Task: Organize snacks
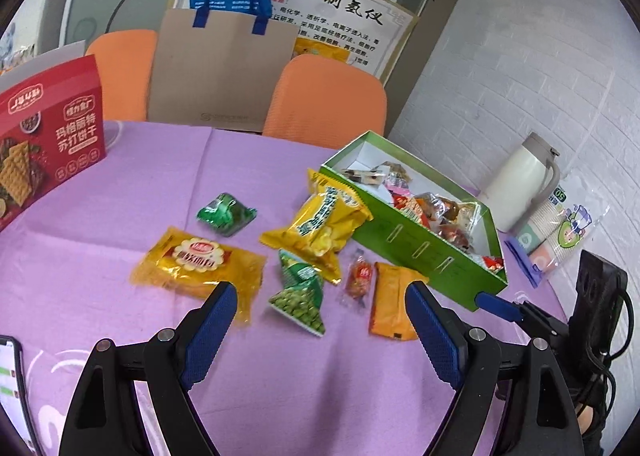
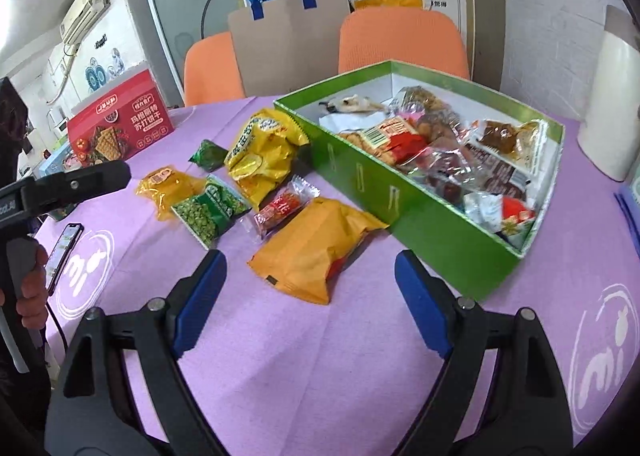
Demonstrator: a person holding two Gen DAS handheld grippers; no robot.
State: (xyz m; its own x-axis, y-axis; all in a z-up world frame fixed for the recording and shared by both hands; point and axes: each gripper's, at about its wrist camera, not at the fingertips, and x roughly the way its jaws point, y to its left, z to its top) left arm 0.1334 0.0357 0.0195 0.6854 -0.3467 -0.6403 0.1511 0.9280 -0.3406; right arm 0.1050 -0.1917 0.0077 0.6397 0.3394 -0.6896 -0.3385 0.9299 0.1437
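A green box (image 1: 424,252) (image 2: 384,192) holding several wrapped snacks stands on the purple tablecloth. Loose snacks lie beside it: a big yellow bag (image 1: 320,224) (image 2: 264,152), a green pea packet (image 1: 300,292) (image 2: 208,208), a small dark green packet (image 1: 226,214) (image 2: 208,154), a yellow bread packet (image 1: 200,264) (image 2: 168,186), a small red sausage packet (image 1: 358,276) (image 2: 284,206) and an orange packet (image 1: 394,304) (image 2: 316,244). My left gripper (image 1: 320,292) is open, hovering near the pea packet. My right gripper (image 2: 310,258) is open, just before the orange packet. Neither holds anything.
A red cracker box (image 1: 48,144) (image 2: 120,128) stands at the left. A white thermos (image 1: 520,184) and a pack of paper cups (image 1: 560,232) sit right of the green box. A phone (image 2: 66,252) lies at the left edge. Two orange chairs (image 1: 328,96) stand behind the table.
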